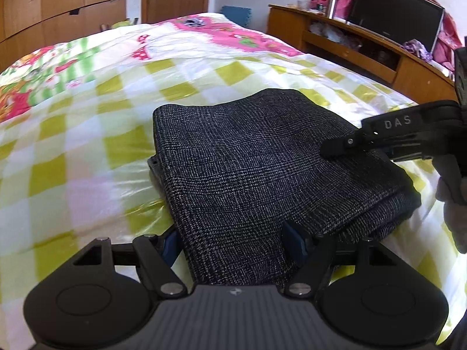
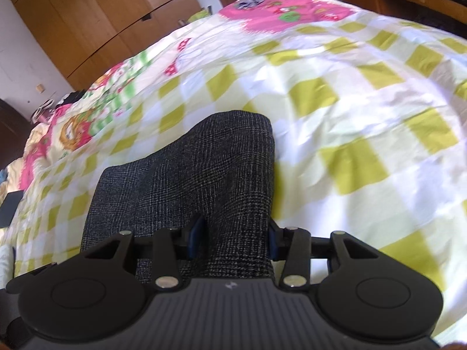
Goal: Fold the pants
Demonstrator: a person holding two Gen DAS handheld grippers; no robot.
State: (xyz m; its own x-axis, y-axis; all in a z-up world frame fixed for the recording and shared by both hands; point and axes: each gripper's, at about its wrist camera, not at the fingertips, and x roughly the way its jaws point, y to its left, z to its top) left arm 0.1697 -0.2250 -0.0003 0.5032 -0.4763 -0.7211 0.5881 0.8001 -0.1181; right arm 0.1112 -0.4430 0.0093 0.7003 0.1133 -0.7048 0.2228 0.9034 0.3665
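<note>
Pants (image 1: 256,163) lie on the bed (image 1: 87,151) as a compact, layered dark bundle, so I judge the folding to be well advanced. Several layers show stacked at the right near edge in the left wrist view.

Left claw (image 1: 235,240): I have its jaws set wide around the near edge of the bundle, with the fabric running between the blue pads (image 1: 294,239). It appears to grasp the thick stack.

Right claw (image 2: 230,240): its jaws are narrower and clenched on a raised ridge of the same fabric at the bundle's right side.

Remaining work, as I judge it: carry or set down the held portion so that the bundle lies flat, release both claws, and check that the edges align. I cannot tell whether a further fold is intended. The quilt under the bundle is wrinkled and may let it shift.
</note>
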